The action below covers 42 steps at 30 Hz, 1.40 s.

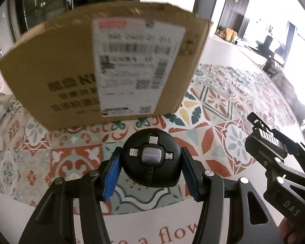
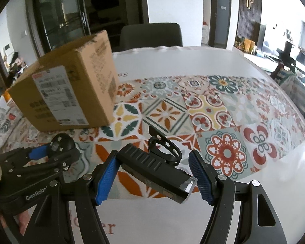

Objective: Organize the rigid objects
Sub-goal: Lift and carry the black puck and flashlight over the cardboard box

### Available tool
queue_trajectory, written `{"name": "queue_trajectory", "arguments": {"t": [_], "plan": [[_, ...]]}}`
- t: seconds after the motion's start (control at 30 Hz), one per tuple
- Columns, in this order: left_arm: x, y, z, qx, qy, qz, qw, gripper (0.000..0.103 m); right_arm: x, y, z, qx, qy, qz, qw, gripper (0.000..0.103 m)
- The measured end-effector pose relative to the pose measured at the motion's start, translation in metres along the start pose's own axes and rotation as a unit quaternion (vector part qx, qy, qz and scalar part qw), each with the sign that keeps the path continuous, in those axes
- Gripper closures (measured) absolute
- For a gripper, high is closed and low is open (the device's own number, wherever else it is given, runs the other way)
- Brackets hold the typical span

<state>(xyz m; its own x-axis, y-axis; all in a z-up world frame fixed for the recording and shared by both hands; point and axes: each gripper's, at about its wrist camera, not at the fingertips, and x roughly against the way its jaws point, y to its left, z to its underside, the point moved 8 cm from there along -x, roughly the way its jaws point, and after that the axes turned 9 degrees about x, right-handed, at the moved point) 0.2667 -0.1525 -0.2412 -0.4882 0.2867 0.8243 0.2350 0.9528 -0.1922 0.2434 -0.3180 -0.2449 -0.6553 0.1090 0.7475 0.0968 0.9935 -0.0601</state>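
Left tongs [image 1: 150,170] clamped on the round cable reel [image 1: 151,159], center frame; smooth, probably slippery. Right tongs [image 2: 154,178] pinch the stiff bike light [image 2: 152,170] diagonally, end to end.

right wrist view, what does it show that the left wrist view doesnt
Only the right wrist view shows the dark chair behind the table, the box's printed side face, and the light's ribbed body lying skewed between the right hand-held gripper's pads. Only the left wrist view shows the round charger's PISEN face and its connectors, clamped by the left hand-held gripper. Both show the box, the patterned cloth, both hand-held grippers and both held items.
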Motion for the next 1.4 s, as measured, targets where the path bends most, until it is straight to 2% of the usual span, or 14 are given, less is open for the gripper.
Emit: {"name": "queue_trajectory", "arguments": {"t": [0.33, 0.83, 1.4], "plan": [[0.055, 0.03, -0.019, 0.013, -0.042, -0.008, 0.999, 0.048, 0.03, 0.026, -0.027, 0.018, -0.031, -0.01, 0.999, 0.033], [0.118, 0.046, -0.051, 0.025, -0.101, -0.027, 0.9943, 0.048, 0.078, 0.074, -0.072, 0.048, -0.086, -0.034, 0.995, 0.033], [0.162, 0.062, -0.083, 0.02, -0.135, -0.038, 0.99, 0.048, 0.109, 0.106, -0.112, 0.059, -0.132, -0.051, 0.988, 0.033]]}}
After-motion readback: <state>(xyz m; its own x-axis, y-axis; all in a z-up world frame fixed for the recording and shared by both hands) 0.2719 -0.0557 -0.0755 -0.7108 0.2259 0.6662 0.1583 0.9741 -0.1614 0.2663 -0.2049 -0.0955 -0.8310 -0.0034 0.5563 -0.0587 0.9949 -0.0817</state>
